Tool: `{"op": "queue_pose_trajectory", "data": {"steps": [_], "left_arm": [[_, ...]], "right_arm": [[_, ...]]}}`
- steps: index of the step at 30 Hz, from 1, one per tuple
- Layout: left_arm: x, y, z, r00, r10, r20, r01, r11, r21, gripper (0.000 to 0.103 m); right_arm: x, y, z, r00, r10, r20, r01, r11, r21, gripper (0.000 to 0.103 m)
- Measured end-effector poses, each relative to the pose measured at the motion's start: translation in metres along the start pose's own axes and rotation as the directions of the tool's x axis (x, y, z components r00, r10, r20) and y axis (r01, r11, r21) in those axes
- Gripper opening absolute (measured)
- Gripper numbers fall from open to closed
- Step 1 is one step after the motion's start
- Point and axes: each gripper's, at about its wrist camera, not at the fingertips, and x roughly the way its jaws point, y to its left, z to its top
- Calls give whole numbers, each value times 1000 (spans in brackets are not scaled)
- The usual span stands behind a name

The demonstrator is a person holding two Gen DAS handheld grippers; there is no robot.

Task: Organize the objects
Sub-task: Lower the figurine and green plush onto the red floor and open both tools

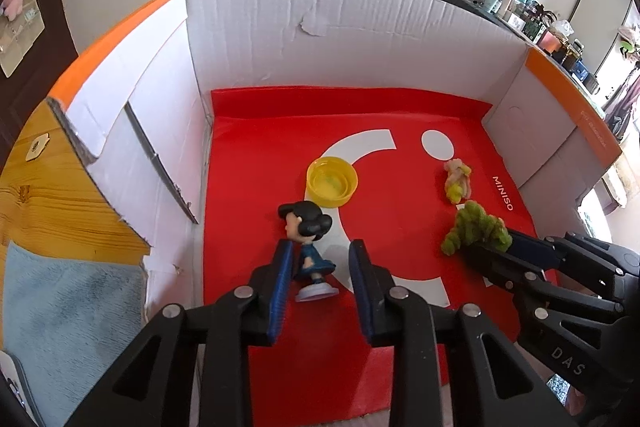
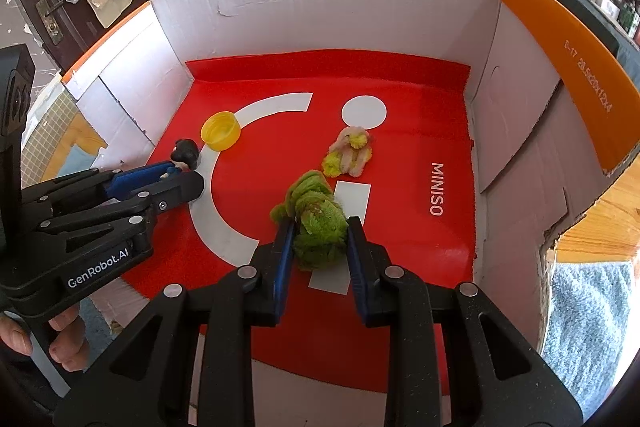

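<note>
Inside the cardboard box (image 1: 360, 27), whose floor is lined with a red MINISO bag (image 1: 400, 187), four small things are gathered. Nearest the yellow cap (image 1: 332, 181) stands a figurine (image 1: 310, 239) with black hair, a blue dress and a pale round base, tilted a little, just on the near side of the cap. Well to the right of the cap lies a pink-and-yellow fuzzy toy (image 1: 457, 181), and just nearer than that toy sits a green fuzzy toy (image 2: 318, 223), a bundle of bristly chenille loops.

The left gripper (image 1: 320, 259) straddles the figurine: its blue pads (image 1: 280, 279) stand apart, one close along the figure's left side, the other clear of it with red floor showing in the gap, so no squeeze shows. The right gripper (image 2: 320, 239) is clamped on the green toy, both pads sunk into its fuzz.

Only the right wrist view shows the green toy whole, and it also catches bare fingers (image 2: 60, 343) wrapped round the left tool's handle and a dark door (image 2: 40, 7) hung with pink plush. Only the left wrist view shows the figurine down to its base, and the cap's hollow inside; there the green toy is partly hidden behind the right gripper's black fingers. Outside the box walls both views show a wooden tabletop (image 1: 60, 207) and a blue-grey towel (image 1: 80, 327).
</note>
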Motion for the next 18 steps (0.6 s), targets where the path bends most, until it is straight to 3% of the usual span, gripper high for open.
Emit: {"op": "queue_pose_trajectory", "data": {"steps": [4,13,16,18], "left_arm": [[-1,0,1,1000,3,7,-3,1000,0,31],[-6,-8,0,1000,4,23,-4,1000,9,41],[-8,-8,0,1000,2,26,-3,1000,9,43],[-9,-9,-1,1000,1,27,-1,1000,9,45]], "right_arm": [[-1,2,-1,1000,-1,-1,1,1000,-6,25],[-4,5,-3,1000,-18,1,18,1000,-7,26],[-5,3,-4,1000,-23,2,23,1000,-6,31],[-6,3,-5,1000,-28,4,28,1000,-8,41]]}}
